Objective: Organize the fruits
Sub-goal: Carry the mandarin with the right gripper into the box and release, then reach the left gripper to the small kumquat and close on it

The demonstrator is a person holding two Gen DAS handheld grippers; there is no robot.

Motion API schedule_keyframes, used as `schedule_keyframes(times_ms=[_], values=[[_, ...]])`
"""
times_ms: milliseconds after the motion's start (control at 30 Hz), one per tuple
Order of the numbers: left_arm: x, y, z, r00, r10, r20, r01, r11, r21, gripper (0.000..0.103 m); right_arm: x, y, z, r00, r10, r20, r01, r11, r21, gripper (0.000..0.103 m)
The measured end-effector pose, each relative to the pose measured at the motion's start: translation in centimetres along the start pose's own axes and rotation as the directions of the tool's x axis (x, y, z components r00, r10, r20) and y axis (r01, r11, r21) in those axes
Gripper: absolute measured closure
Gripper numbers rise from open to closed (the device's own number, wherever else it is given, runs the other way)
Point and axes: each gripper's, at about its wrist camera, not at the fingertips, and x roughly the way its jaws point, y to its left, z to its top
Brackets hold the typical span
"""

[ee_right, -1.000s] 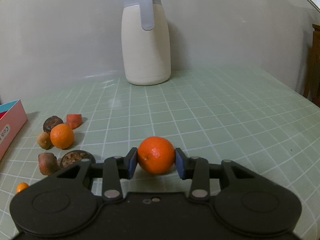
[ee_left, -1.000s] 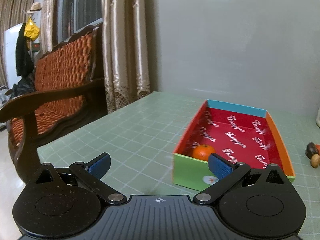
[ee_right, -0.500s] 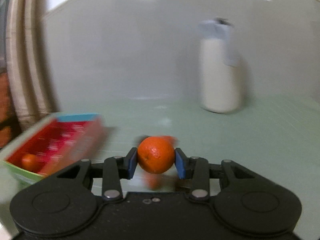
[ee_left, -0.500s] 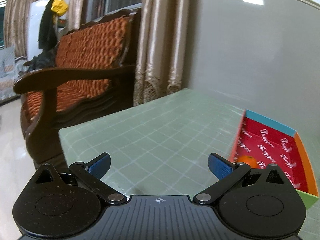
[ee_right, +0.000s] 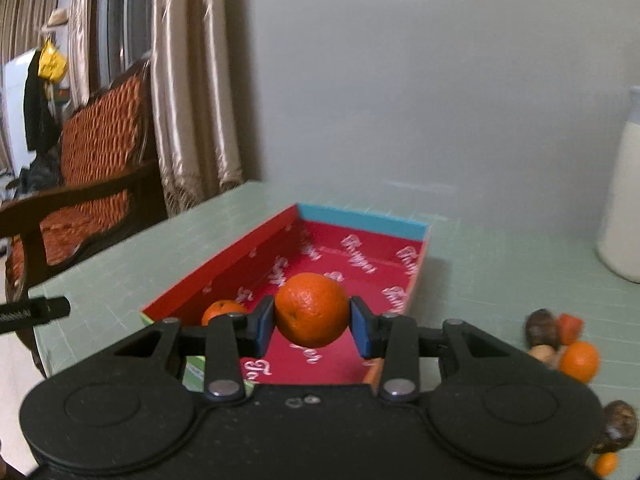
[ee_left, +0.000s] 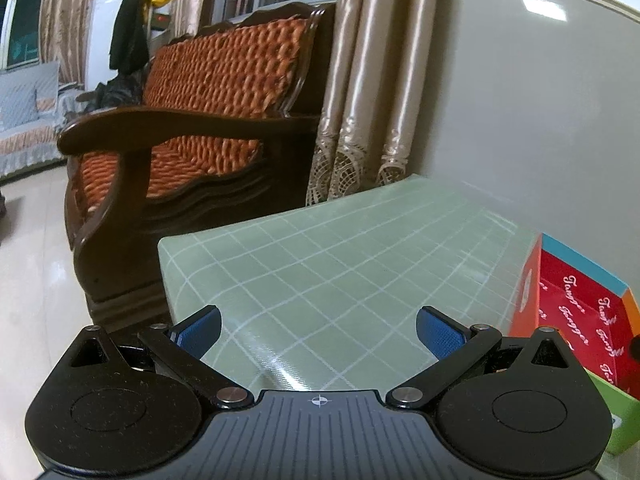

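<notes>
The shallow cardboard box (ee_right: pixel 362 224) with a blue far wall carries a white cursive word, repeated across its red lining; it reads roughly "Tanger", the ending unclear. Its near green wall (ee_left: pixel 622 428) bears an unreadable label.

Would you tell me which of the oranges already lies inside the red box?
The small orange at the box's near left corner; another is in the right tongs, one on the table.

Both grippers are built in matte black: the left gripper (ee_left: pixel 319 328) and the right gripper (ee_right: pixel 312 325) are fitted with blue pads, silver pivot screws and round embossed discs. A crosshair mark, possibly printed, is seen on the left's ribbed housing.
</notes>
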Motion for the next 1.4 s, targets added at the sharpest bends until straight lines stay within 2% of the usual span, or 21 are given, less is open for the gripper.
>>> schedule_keyframes(times_ms=[233, 333, 433, 500, 533, 700, 733, 833, 900, 967, 1067, 1167, 1267, 1400], values=[[0.4, 0.0, -0.2, 1.0, 0.004, -0.011, -0.004, 1.0, -0.001, 0.0, 1.8, 0.7, -0.7, 0.996, 0.048, -0.074, -0.046, 0.998, 0.031, 0.062], [0.3, -0.4, -0.3, 1.0, 0.0, -0.012, 0.0, 1.0, 0.005, 0.0, 1.9, 0.6, -0.7, 0.995, 0.073, -0.074, -0.07, 0.996, 0.049, 0.054], [0.2, -0.9, -0.4, 1.0, -0.005, -0.012, 0.005, 1.0, 0.016, 0.0, 1.4, 0.5, -0.7, 0.995, 0.083, -0.051, -0.081, 0.996, 0.049, 0.053], [0.0, -1.3, -0.5, 1.0, -0.008, -0.009, 0.008, 1.0, 0.024, 0.0, 0.6, 0.1, -0.7, 0.996, 0.083, -0.018, -0.082, 0.995, 0.055, 0.042], [-0.1, -1.5, -0.5, 1.0, -0.009, -0.007, 0.01, 1.0, 0.029, 0.0, -0.1, -0.2, -0.6, 0.997, 0.079, 0.001, -0.079, 0.995, 0.058, 0.032], [-0.5, -2.8, -0.8, 1.0, -0.019, 0.003, 0.018, 0.998, 0.061, 0.0, -2.9, -2.5, -0.4, 0.997, 0.014, 0.075, -0.018, 0.998, 0.057, 0.025], [-0.7, -3.1, -0.9, 1.0, -0.021, 0.006, 0.021, 0.997, 0.068, 0.0, -3.8, -3.2, -0.4, 0.995, -0.011, 0.095, 0.005, 0.998, 0.059, 0.02], [-1.4, -4.4, -1.2, 0.999, -0.041, 0.023, 0.039, 0.995, 0.096, 0.0, -6.0, -5.4, -1.0, 0.98, -0.126, 0.152, 0.119, 0.991, 0.055, 0.017], [-2.1, -5.6, -1.5, 0.997, -0.07, 0.044, 0.065, 0.99, 0.124, 0.0, -7.4, -7.1, -1.7, 0.952, -0.24, 0.187, 0.233, 0.971, 0.059, 0.012], [-3.2, -7.1, -2.0, 0.991, -0.111, 0.073, 0.097, 0.981, 0.168, 0.0, -8.5, -9.2, -2.5, 0.91, -0.356, 0.212, 0.347, 0.934, 0.078, 0.004], [-4.9, -9.4, -3.0, 0.975, -0.195, 0.107, 0.165, 0.957, 0.237, 0.0, -9.7, -12.5, -3.8, 0.833, -0.512, 0.21, 0.497, 0.859, 0.123, 0.003], [-6.7, -11.8, -4.1, 0.949, -0.291, 0.125, 0.24, 0.919, 0.312, 0.0, -10.7, -15.4, -5.0, 0.768, -0.613, 0.188, 0.585, 0.79, 0.186, 0.002], [-8.2, -14.2, -5.4, 0.92, -0.377, 0.11, 0.31, 0.87, 0.383, 0.0, -11.8, -17.8, -6.2, 0.708, -0.688, 0.159, 0.643, 0.721, 0.257, 0.0], [-10.1, -17.4, -7.2, 0.882, -0.467, 0.069, 0.385, 0.795, 0.468, 0.0, -13.3, -20.0, -6.9, 0.646, -0.754, 0.12, 0.692, 0.644, 0.325, 0.0]])
